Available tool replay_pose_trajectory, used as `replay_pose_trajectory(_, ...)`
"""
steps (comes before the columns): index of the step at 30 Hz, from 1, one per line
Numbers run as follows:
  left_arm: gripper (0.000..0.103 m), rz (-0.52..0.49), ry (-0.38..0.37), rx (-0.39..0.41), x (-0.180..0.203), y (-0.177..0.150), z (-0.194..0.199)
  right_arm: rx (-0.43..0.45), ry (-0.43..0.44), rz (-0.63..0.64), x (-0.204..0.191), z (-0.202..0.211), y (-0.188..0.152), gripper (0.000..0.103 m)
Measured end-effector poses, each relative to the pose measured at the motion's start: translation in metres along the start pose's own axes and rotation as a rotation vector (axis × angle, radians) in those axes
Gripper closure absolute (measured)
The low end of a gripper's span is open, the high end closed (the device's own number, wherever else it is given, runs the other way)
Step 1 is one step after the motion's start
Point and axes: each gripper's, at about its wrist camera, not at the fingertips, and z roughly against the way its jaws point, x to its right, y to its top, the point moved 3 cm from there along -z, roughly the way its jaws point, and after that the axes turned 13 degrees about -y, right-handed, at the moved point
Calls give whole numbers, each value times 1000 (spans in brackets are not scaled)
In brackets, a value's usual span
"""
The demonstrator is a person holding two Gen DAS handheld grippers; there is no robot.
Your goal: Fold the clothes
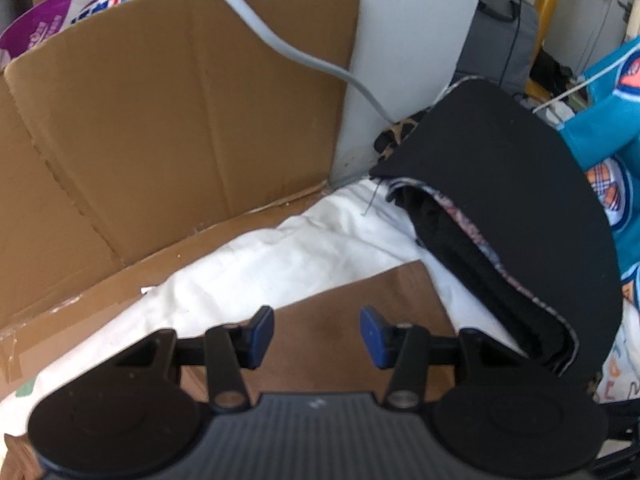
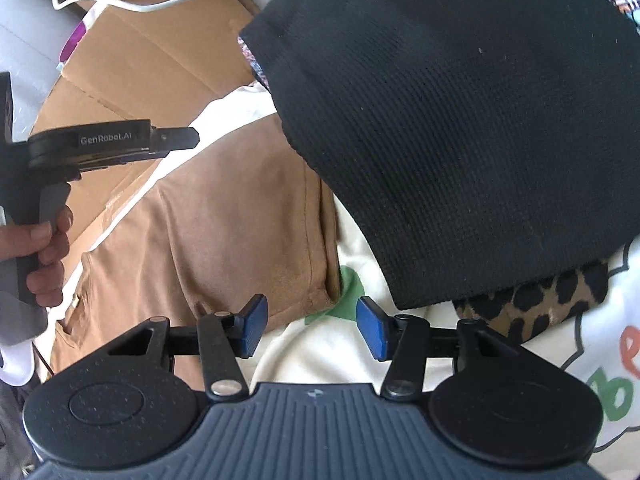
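Note:
A tan-brown garment [image 2: 224, 216] lies flat on a white printed sheet [image 2: 328, 344]. My left gripper [image 1: 316, 322] hovers open over the brown garment [image 1: 344, 312], with no cloth pinched between its blue pads. My right gripper [image 2: 310, 320] is open too, above the brown garment's right hem where it meets the sheet. A folded black garment [image 2: 460, 120] lies to the right, on top of a leopard-print piece [image 2: 532, 308]. In the right wrist view the left gripper [image 2: 176, 140] shows side-on at the left, held by a hand [image 2: 44, 248].
An open cardboard box [image 1: 160, 120] stands left and behind the sheet [image 1: 280, 256]. A grey cable [image 1: 280, 40] runs across it. The black stack [image 1: 520, 208] and a teal printed garment [image 1: 612, 128] fill the right side. A grey bag [image 1: 500, 32] sits behind.

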Motion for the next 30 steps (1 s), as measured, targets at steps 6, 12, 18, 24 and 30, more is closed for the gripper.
replay_pose_trajectory(6,53,-32,1,-34,-3,5,-13,-59,63,-102,7,-16,-7,55)
replay_pose_trajectory(12,53,-94,-40,-62,7,18,-28,-66,95,-181,19,-19,-12,100)
replay_pose_trajectory(18,52,-157,-66,-114,16,21,-49,-61,144,-221,21,-13,-12,93)
replay_pose_trajectory(24,52,-222,-71,-146,26,24,-67,-50,140,-266,20,-18,-7,57)
replay_pose_trajectory(30,53,-322,-91,-196,46,30,-88,-76,129,-287,18,-33,-1,84)
